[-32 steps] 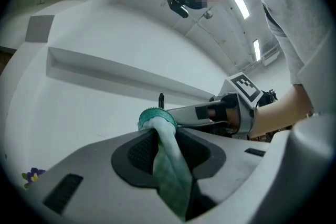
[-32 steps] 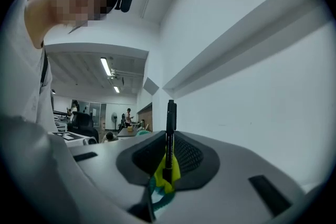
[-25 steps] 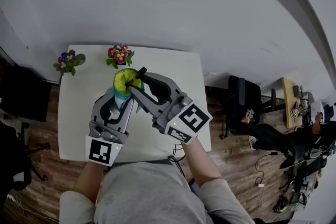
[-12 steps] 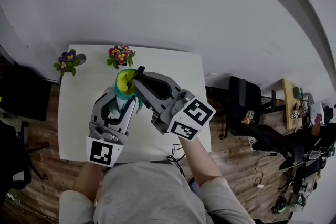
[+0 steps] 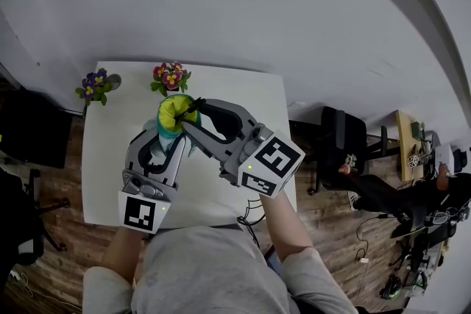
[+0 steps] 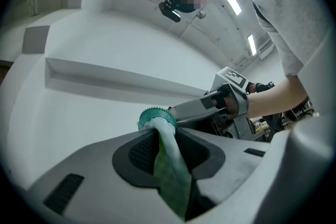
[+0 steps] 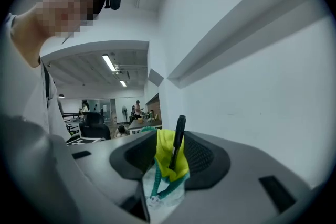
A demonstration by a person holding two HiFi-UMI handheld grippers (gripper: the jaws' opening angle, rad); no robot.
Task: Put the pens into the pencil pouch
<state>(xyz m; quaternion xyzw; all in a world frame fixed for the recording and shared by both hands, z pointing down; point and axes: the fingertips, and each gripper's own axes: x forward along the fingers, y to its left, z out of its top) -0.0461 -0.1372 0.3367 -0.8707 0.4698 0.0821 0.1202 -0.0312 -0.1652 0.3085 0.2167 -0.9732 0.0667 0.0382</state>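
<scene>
Head view from above: a person stands at a white surface point(image 5: 110, 158) w/ a two-jaw gripper in each hand, both meeting over the surface's far half. Btwn them is the pencil pouch point(image 5: 174, 118), yellow-green w/ a teal zip edge, held up by the tools. The left gripper point(image 5: 169, 136) comes in from the lower left. In the left gripper view its jaws are pinching a fold of the pouch's green fabric, w/ the teal edge bunched just above the pads. The right gripper point(image 5: 193, 114) reaches in from the right, at the pouch's mouth. Its jaws have just been opening & stand spread wide. In the right gripper view the yellow pouch mouth & a black pen point(image 7: 178, 139) stand btwn them. The pen is nearly upright, lower part down inside the pouch, top sticking out; the pads don't look pressed on either. At the surface's far edge sit a pink flower pot point(image 5: 169, 77), just behind the pouch, & a purple flower pot point(image 5: 94, 86) at the far-left corner.
</scene>
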